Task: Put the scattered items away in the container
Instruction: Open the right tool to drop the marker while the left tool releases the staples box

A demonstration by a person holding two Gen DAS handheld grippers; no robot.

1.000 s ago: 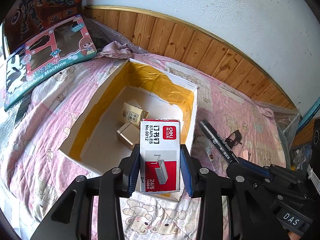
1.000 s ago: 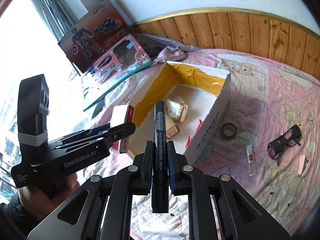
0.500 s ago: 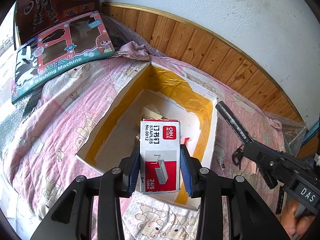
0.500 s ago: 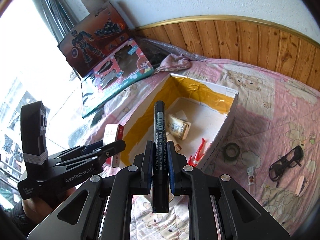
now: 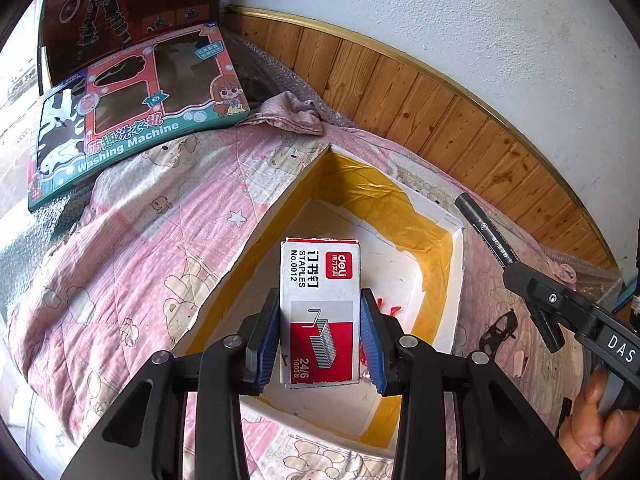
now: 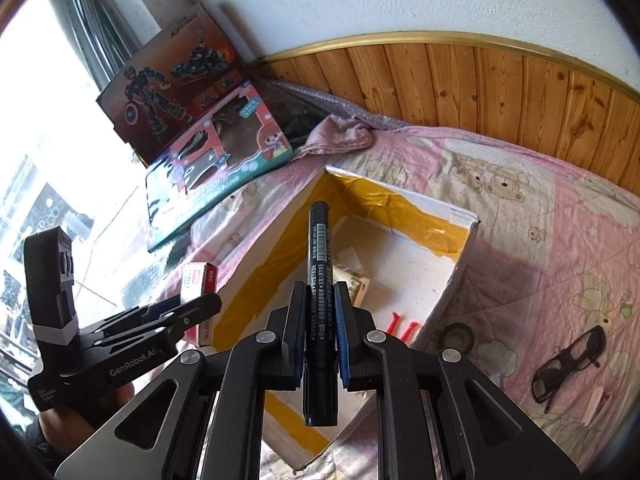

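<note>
The box of staples [image 5: 320,312] is sitting clamped upright between the blue pads of the left tongs [image 5: 320,320], hanging above the near part of the open cardboard box [image 5: 456,280], its red and white label facing the camera. From the right wrist view the same staples pack [image 6: 199,304] is showing just outside the box's left wall, gripped by the left tongs [image 6: 192,312], with a hand [image 6: 80,416] partly visible under the handle.

The black marker [image 6: 319,280] is being gripped lengthwise by the right tongs [image 6: 319,332], its cap end pointing out over the box interior. In the left wrist view that marker [image 5: 484,232] is slanting above the box's far right corner, held by the right tongs [image 5: 520,276], and fingers [image 5: 592,420] are wrapping the handle at the right edge.

The cardboard box [image 6: 460,276], lined with yellow tape along its inner walls, is lying on the bed's pink bear-print quilt [image 5: 140,240]. Inside it a small tan carton [image 6: 352,284] and a red piece [image 6: 400,326] are lying on the white floor.

On the quilt to the right of the box, a roll of dark tape [image 6: 458,334] is lying just beside the wall, with dark glasses [image 6: 568,364] further toward the bed's right edge. Two toy cartons [image 5: 132,100] are leaning at the bed's far left corner, against the wood-panelled wall [image 5: 420,92].
</note>
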